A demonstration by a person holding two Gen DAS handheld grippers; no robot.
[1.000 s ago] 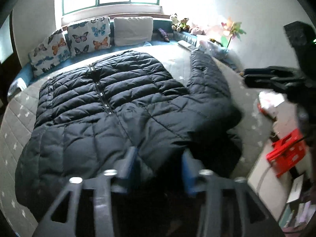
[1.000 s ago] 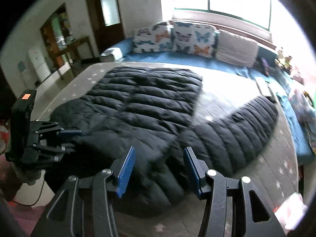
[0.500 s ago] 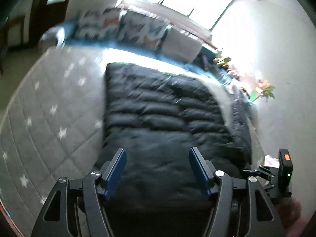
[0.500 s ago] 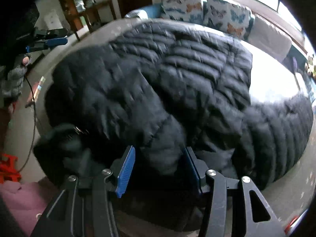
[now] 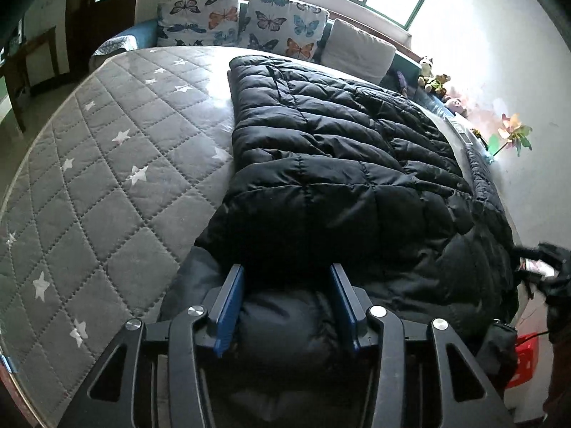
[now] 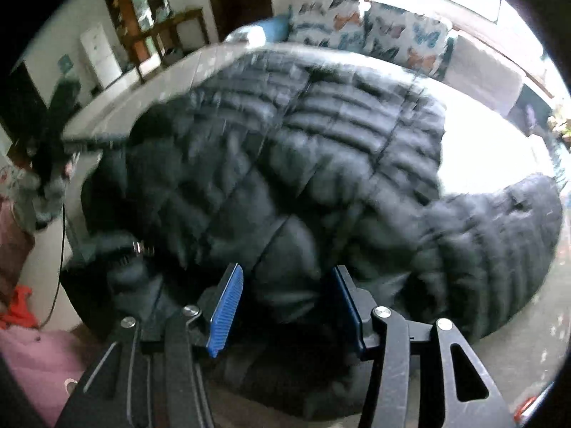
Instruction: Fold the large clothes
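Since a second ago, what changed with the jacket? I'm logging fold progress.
The left half of the black puffer jacket has been folded over rightward, baring the star-quilted mattress. The left gripper and right gripper moved in around its bulk, jaws apart. The butterfly pillows and outstretched sleeve stayed.

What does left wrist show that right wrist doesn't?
Left wrist only: bare star-quilted mattress beside the jacket, sharp stitching, the pinwheel, soft toys.

Right wrist only: one sleeve splayed out sideways, the white fridge, the doorway; it is motion-blurred.

Both: the black puffer jacket, butterfly pillows, and open blue-padded fingers straddling jacket fabric, left gripper and right gripper.
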